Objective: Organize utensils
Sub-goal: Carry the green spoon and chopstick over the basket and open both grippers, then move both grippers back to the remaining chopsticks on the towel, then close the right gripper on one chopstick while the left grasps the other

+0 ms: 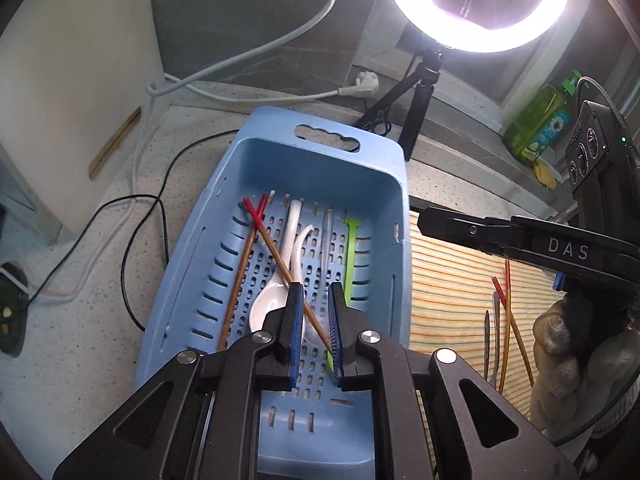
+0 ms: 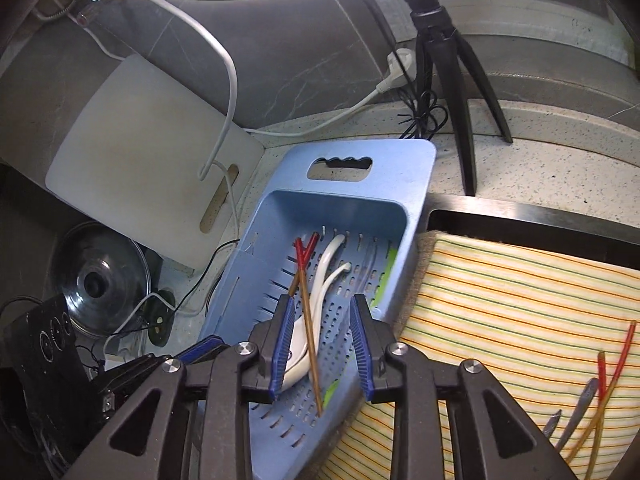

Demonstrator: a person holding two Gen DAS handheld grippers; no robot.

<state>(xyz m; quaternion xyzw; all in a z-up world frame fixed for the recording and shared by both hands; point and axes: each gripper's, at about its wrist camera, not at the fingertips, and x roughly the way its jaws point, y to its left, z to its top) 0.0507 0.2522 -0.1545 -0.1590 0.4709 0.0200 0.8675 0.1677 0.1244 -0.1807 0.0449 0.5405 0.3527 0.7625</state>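
the left tongs [image 1: 314,320] hang over the near half of the blue basket [image 1: 384,168], parted a little way, the blue pads [image 1: 295,320] open. one red-tipped chopstick [image 1: 280,264] runs slantwise through the gap and its lower end lies against the right pad; the other pad stands off it, so nothing is clamped. a second red-tipped chopstick [image 1: 240,268] lies further left, and the two cross near their red ends at the far side of the slotted floor. two white spoons [image 1: 280,276] rest in the middle of the basket, handles pointing away, with a clear utensil [image 1: 327,240] and a green utensil [image 1: 352,256] to their right along the wall.

the right tongs [image 2: 320,344] are spread wide above the same basket [image 2: 416,168], holding nothing; the chopstick and a white spoon bowl [image 2: 298,356] show between the pads.

the basket sits on the speckled tabletop [image 1: 80,320], just beside a striped cloth [image 2: 500,300]. on the cloth lie a few more chopsticks with red tips [image 2: 616,356] and grey utensils [image 2: 582,404], well apart from the basket.

behind it stand a ring light [image 1: 476,4] on a black tripod [image 2: 460,80], a white cutting board [image 2: 132,152], a glass pot lid [image 2: 96,284], and a green bottle [image 1: 536,120] at the far right
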